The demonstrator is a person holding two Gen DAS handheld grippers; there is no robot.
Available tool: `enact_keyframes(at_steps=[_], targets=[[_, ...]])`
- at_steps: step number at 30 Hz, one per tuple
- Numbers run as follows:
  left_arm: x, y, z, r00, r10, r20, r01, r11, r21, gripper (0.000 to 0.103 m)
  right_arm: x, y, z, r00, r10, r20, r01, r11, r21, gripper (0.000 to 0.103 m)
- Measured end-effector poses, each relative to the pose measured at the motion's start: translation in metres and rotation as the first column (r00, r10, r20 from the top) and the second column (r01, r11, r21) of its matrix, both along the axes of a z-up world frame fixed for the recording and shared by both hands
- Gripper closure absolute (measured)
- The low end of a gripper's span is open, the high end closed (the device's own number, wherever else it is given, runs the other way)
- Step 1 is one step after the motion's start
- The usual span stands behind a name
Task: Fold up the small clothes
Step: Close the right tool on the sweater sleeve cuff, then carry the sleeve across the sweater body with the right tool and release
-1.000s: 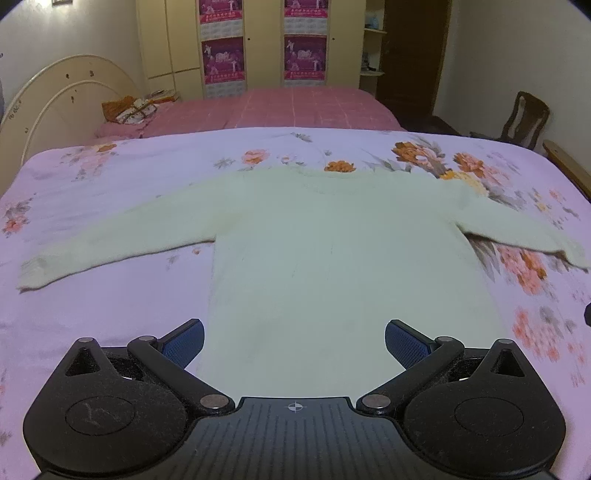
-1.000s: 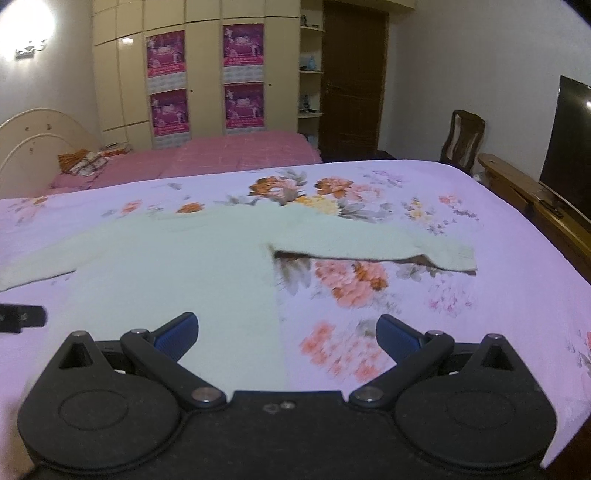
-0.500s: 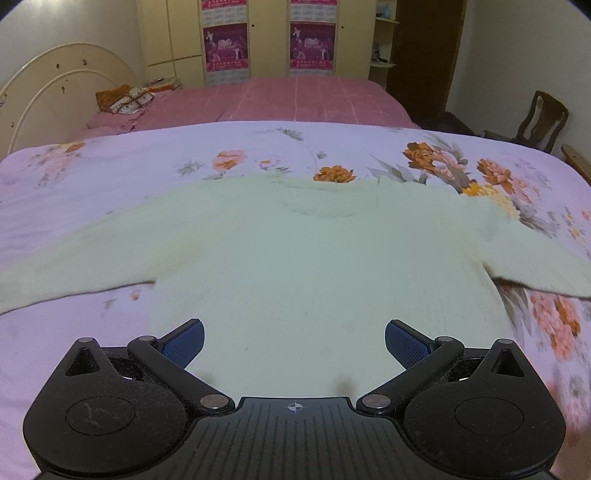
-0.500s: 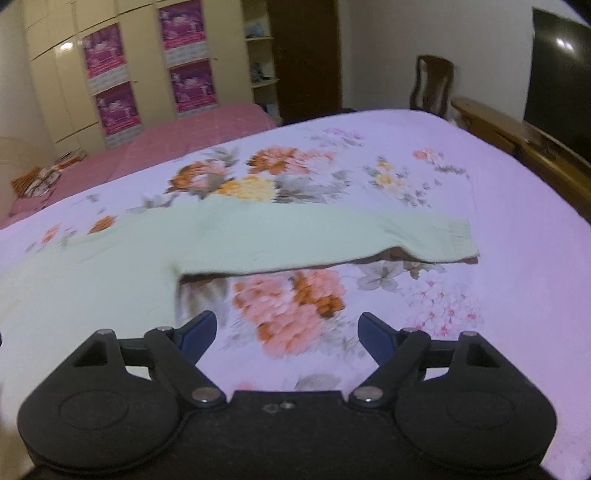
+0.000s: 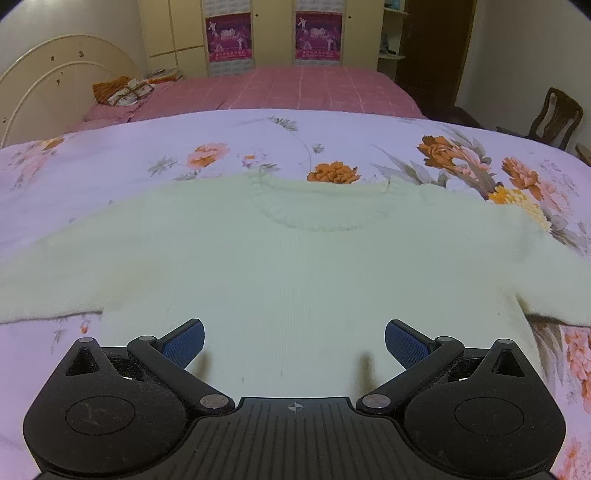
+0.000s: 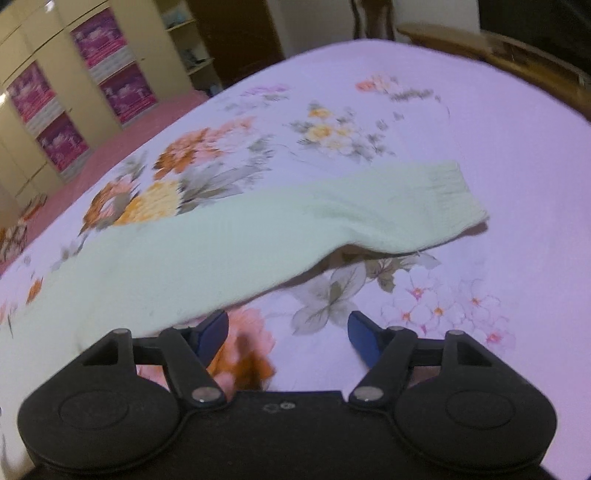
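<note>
Pale green knit sweater (image 5: 295,266) flat on floral bedsheet (image 5: 110,166), front up, ribbed round neckline (image 5: 317,206) pointing away from left cam, toward pink bed (image 5: 295,88) and wardrobe (image 5: 273,33). Sleeves spread L/R, so long axis runs sideways across bed. Fine vertical rib on body.

Left gripper (image 5: 294,338) over sweater body, blue pads wide apart, holding nothing.

Right gripper (image 6: 288,332) near right sleeve (image 6: 258,236), ribbed cuff (image 6: 450,195) at far end; jaws wide, empty. Right view blurred.
</note>
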State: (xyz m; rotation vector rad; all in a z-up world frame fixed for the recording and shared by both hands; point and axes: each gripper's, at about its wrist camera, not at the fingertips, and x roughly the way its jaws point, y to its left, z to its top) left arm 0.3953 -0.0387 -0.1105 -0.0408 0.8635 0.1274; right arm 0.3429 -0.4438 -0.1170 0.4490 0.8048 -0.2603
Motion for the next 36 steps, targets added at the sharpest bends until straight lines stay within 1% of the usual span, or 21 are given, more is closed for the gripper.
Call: enact_keyframes(at_steps=[3, 4, 6, 8, 9, 10, 11, 13, 16, 18, 20, 23, 25, 26, 28, 30, 31, 32, 33, 35, 36], targets=[[0.005, 0.004, -0.004, 1.000, -0.022, 0.020, 0.023, 1.000, -0.020, 0.000, 0.012, -0.015, -0.002, 0.998, -0.048, 0.035, 0.047, 0.998, 0.029, 0.035], [0.007, 0.006, -0.005, 0.999, -0.023, 0.022, 0.024, 0.999, -0.034, 0.000, 0.016, -0.021, -0.002, 0.996, -0.072, 0.047, 0.070, 0.997, 0.033, 0.039], [0.010, 0.008, -0.006, 1.000, -0.008, 0.020, 0.009, 0.999, -0.039, 0.000, 0.024, -0.032, -0.002, 0.990, -0.123, 0.065, 0.120, 0.992, 0.040, 0.052], [0.012, 0.011, -0.007, 1.000, -0.006, 0.023, 0.007, 0.999, -0.034, 0.000, 0.028, -0.044, -0.004, 0.980, -0.183, 0.080, 0.179, 0.982, 0.053, 0.075], [0.012, 0.013, -0.007, 0.999, -0.008, 0.031, 0.009, 0.999, -0.031, 0.000, 0.028, -0.048, -0.004, 0.976, -0.201, 0.087, 0.197, 0.979, 0.055, 0.078], [0.011, 0.014, -0.007, 0.999, -0.016, 0.042, 0.017, 0.999, -0.032, 0.000, 0.030, -0.050, -0.005, 0.973, -0.211, 0.098, 0.207, 0.977, 0.048, 0.084], [0.011, 0.015, -0.007, 0.999, -0.025, 0.048, 0.026, 0.999, -0.035, 0.000, 0.031, -0.051, -0.004, 0.972, -0.206, 0.111, 0.204, 0.978, 0.034, 0.091], [0.012, 0.020, -0.007, 0.999, -0.028, 0.043, 0.030, 0.999, -0.040, 0.000, 0.034, -0.048, 0.000, 0.973, -0.180, 0.143, 0.182, 0.983, -0.003, 0.098], [0.015, 0.030, -0.006, 0.999, -0.018, 0.045, 0.021, 0.997, -0.074, 0.000, 0.041, -0.027, 0.013, 0.975, -0.096, 0.201, 0.111, 0.992, -0.063, 0.098], [0.016, 0.038, -0.005, 0.999, 0.001, 0.047, 0.003, 0.996, -0.086, 0.000, 0.047, -0.002, 0.027, 0.968, 0.001, 0.252, 0.024, 0.995, -0.095, 0.098], [0.016, 0.047, -0.003, 0.999, 0.022, 0.048, -0.018, 0.996, -0.092, 0.000, 0.055, 0.032, 0.040, 0.950, 0.115, 0.292, -0.080, 0.989, -0.126, 0.098], [0.014, 0.063, 0.001, 0.997, 0.059, 0.056, -0.054, 0.994, -0.097, 0.000, 0.066, 0.091, 0.056, 0.899, 0.279, 0.338, -0.249, 0.960, -0.130, 0.098], [0.013, 0.075, 0.004, 0.994, 0.088, 0.063, -0.082, 0.992, -0.097, 0.000, 0.071, 0.135, 0.061, 0.852, 0.384, 0.357, -0.367, 0.923, -0.116, 0.098], [0.011, 0.081, 0.005, 0.992, 0.104, 0.068, -0.097, 0.990, -0.097, 0.000, 0.074, 0.159, 0.061, 0.823, 0.441, 0.359, -0.431, 0.895, -0.111, 0.098], [0.010, 0.093, 0.006, 0.988, 0.135, 0.071, -0.128, 0.987, -0.099, 0.000, 0.076, 0.205, 0.052, 0.769, 0.543, 0.337, -0.538, 0.835, -0.119, 0.098], [0.010, 0.103, 0.005, 0.986, 0.154, 0.062, -0.147, 0.984, -0.103, 0.000, 0.081, 0.245, 0.035, 0.721, 0.633, 0.281, -0.636, 0.766, -0.092, 0.097], [0.010, 0.107, 0.003, 0.985, 0.162, 0.054, -0.155, 0.982, -0.109, 0.000, 0.083, 0.264, 0.024, 0.698, 0.672, 0.249, -0.679, 0.731, -0.070, 0.092], [0.010, 0.110, 0.002, 0.985, 0.167, 0.046, -0.161, 0.980, -0.115, 0.000, 0.084, 0.282, 0.014, 0.680, 0.702, 0.210, -0.706, 0.705, -0.069, 0.080], [0.010, 0.112, 0.000, 0.985, 0.168, 0.039, -0.162, 0.979, -0.126, 0.000, 0.083, 0.298, 0.004, 0.657, 0.736, 0.165, -0.734, 0.674, -0.084, 0.074], [0.007, 0.114, -0.002, 0.986, 0.163, 0.032, -0.157, 0.977, -0.147, 0.000, 0.075, 0.322, -0.006, 0.614, 0.782, 0.108, -0.770, 0.624, -0.132, 0.051], [0.006, 0.113, -0.004, 0.987, 0.157, 0.033, -0.150, 0.976, -0.155, 0.000, 0.068, 0.328, -0.005, 0.595, 0.797, 0.106, -0.781, 0.604, -0.159, 0.047]])
